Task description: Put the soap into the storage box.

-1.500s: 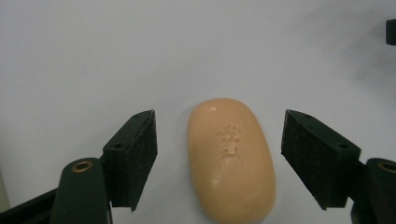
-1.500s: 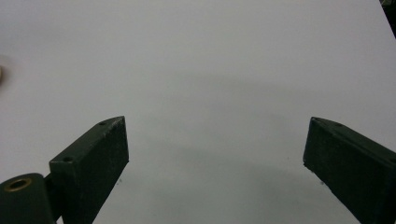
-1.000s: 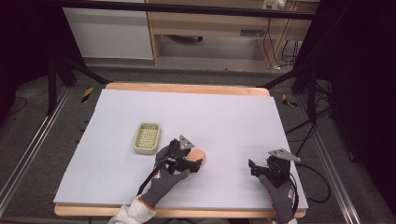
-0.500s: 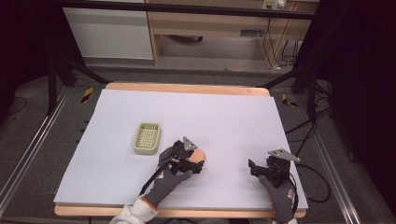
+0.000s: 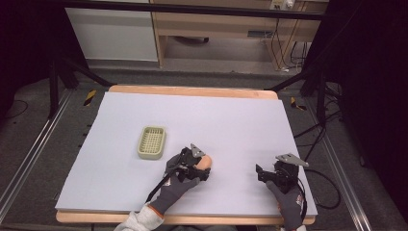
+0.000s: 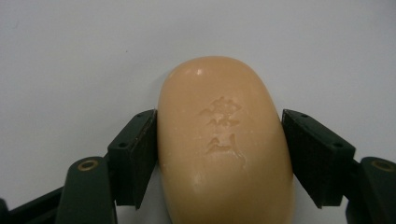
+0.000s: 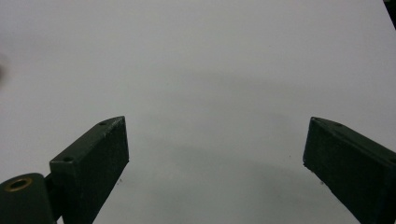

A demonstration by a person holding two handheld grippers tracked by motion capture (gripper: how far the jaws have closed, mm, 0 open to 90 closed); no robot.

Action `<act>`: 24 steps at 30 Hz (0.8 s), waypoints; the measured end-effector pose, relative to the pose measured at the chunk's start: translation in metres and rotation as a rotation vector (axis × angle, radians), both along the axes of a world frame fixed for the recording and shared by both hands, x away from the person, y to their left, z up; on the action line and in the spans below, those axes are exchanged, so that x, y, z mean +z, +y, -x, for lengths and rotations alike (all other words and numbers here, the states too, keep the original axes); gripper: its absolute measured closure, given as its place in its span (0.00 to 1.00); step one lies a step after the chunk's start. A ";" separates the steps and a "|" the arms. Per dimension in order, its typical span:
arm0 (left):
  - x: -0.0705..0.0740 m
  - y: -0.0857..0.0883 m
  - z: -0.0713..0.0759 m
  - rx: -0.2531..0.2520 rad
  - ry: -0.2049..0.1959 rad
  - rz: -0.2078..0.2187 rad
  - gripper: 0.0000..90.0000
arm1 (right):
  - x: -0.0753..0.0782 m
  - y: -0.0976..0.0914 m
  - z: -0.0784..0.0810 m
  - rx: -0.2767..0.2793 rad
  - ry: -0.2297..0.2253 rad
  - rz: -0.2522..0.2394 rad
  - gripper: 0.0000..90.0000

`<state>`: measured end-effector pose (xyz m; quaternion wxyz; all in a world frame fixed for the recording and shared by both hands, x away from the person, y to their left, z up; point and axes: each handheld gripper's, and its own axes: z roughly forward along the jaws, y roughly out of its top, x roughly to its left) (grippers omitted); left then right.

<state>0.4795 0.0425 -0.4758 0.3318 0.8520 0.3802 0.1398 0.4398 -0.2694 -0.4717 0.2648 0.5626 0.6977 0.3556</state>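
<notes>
Two jaws of my left gripper [image 6: 219, 154] sit against the flanks of the soap bar [image 6: 224, 144], closed on it near the front middle of the table [image 5: 231, 120], just right of the small basket [image 5: 152, 142]. My right gripper [image 7: 215, 158] hangs open over bare surface, holding nothing. My worry is the grip: the bar is rounded and likely slick, and the pads [image 6: 140, 154] touch only its widest curve. Squeezing harder could squirt it forward; lifting too fast could let it tip and drop before reaching the basket.
</notes>
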 end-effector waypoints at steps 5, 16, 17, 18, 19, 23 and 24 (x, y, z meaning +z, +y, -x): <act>0.000 -0.001 0.001 0.011 -0.003 -0.008 0.32 | 0.000 0.000 0.000 -0.001 0.001 -0.002 0.08; 0.001 -0.001 0.001 0.020 0.003 -0.003 0.34 | 0.000 0.000 0.000 0.000 0.000 0.000 0.08; 0.001 0.000 0.001 0.016 0.009 0.004 0.34 | 0.000 0.000 0.000 0.000 0.000 0.000 0.08; 0.001 0.001 0.001 0.016 0.013 0.008 0.34 | 0.000 0.000 0.000 0.000 0.000 -0.001 0.08; 0.002 0.002 0.001 0.013 0.021 0.013 0.34 | 0.000 0.000 0.000 0.001 -0.001 0.000 0.08; 0.006 0.005 0.002 0.008 0.020 0.021 0.34 | 0.000 -0.001 0.000 0.000 -0.001 -0.003 0.08; 0.008 0.005 0.003 0.011 0.019 0.030 0.34 | 0.000 0.000 0.000 -0.002 -0.001 -0.005 0.08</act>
